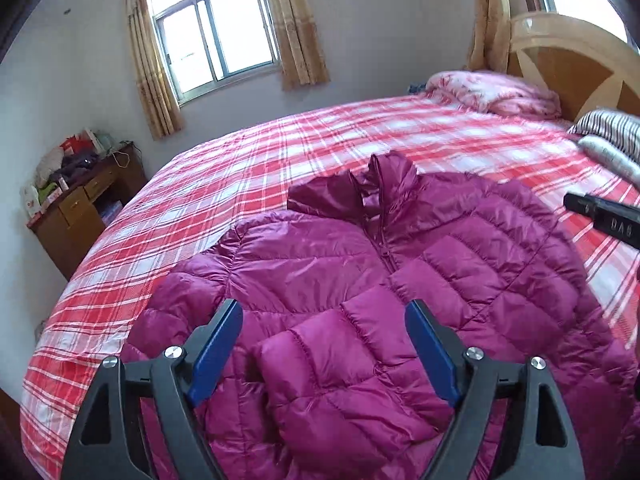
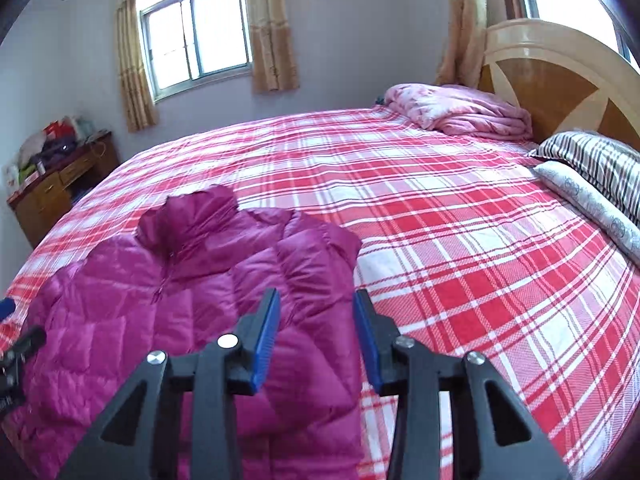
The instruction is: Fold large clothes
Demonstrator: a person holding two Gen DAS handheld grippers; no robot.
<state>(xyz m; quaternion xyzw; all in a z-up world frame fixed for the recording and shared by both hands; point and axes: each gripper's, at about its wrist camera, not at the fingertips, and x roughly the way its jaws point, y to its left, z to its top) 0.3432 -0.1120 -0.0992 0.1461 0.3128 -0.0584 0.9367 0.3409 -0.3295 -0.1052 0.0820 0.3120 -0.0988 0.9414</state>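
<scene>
A magenta quilted puffer jacket (image 1: 360, 280) lies front up and zipped on the red plaid bed (image 1: 240, 168), collar toward the far side. A sleeve is folded across its chest. My left gripper (image 1: 324, 308) is open and empty above the jacket's lower front. The jacket also shows in the right wrist view (image 2: 180, 280). My right gripper (image 2: 316, 298) is open and empty above the jacket's right edge, where a sleeve (image 2: 316, 248) lies folded in. The right gripper's black body (image 1: 604, 216) shows at the right edge of the left wrist view.
A folded pink quilt (image 2: 456, 116) and striped pillows (image 2: 592, 164) lie by the wooden headboard (image 2: 560, 76). A cluttered wooden desk (image 2: 56, 184) stands left of the bed under a curtained window (image 2: 196, 36). Bare plaid sheet (image 2: 480, 260) stretches right of the jacket.
</scene>
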